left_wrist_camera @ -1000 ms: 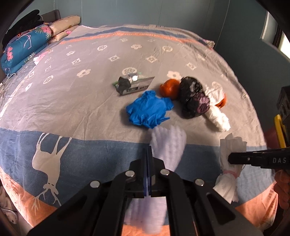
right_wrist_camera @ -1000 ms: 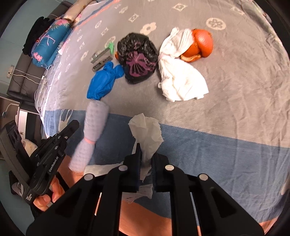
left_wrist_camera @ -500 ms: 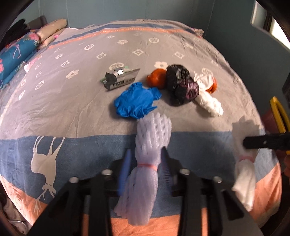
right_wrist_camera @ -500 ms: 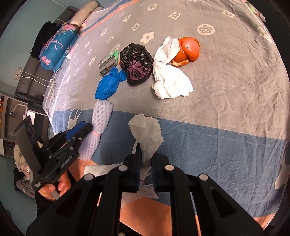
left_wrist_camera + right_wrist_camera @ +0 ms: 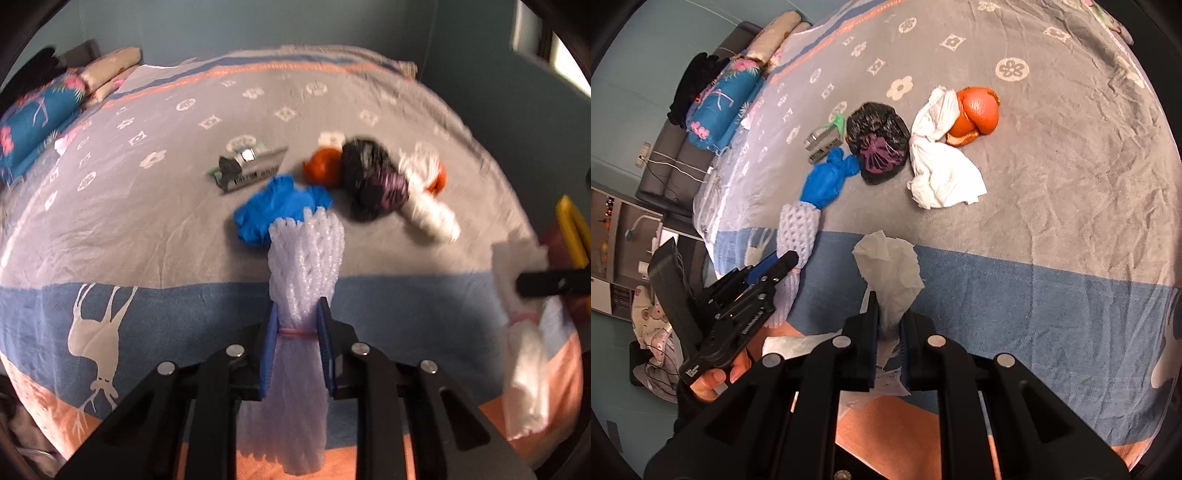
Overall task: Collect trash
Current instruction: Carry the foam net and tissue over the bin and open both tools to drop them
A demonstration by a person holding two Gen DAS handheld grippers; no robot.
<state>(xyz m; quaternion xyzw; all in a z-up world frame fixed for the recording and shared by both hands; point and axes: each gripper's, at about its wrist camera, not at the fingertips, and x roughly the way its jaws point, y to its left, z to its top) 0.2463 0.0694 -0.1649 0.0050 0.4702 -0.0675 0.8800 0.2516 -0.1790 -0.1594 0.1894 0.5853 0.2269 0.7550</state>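
Observation:
My left gripper [image 5: 297, 314] is shut on a white foam fruit net [image 5: 304, 254], held at its pink band above the bed's near edge; it also shows in the right wrist view [image 5: 798, 225]. My right gripper [image 5: 888, 314] is shut on a crumpled white tissue [image 5: 890, 266], which shows blurred in the left wrist view [image 5: 517, 254]. On the bedspread lie a blue glove [image 5: 277, 210], a grey wrapper [image 5: 251, 168], a black bag [image 5: 877, 142], a white cloth [image 5: 942, 173] and orange peel [image 5: 977, 114].
The bed [image 5: 1071, 184] has a grey, blue and orange cover. Pillows [image 5: 40, 114] lie at its far left. A yellow and red object [image 5: 572, 229] stands at the right beside the bed. Shelves and a sofa [image 5: 657, 177] are left of the bed.
My left gripper opened around the foam net, then closed on it at the pink band. My right gripper kept hold of the tissue and both views pulled back slightly.

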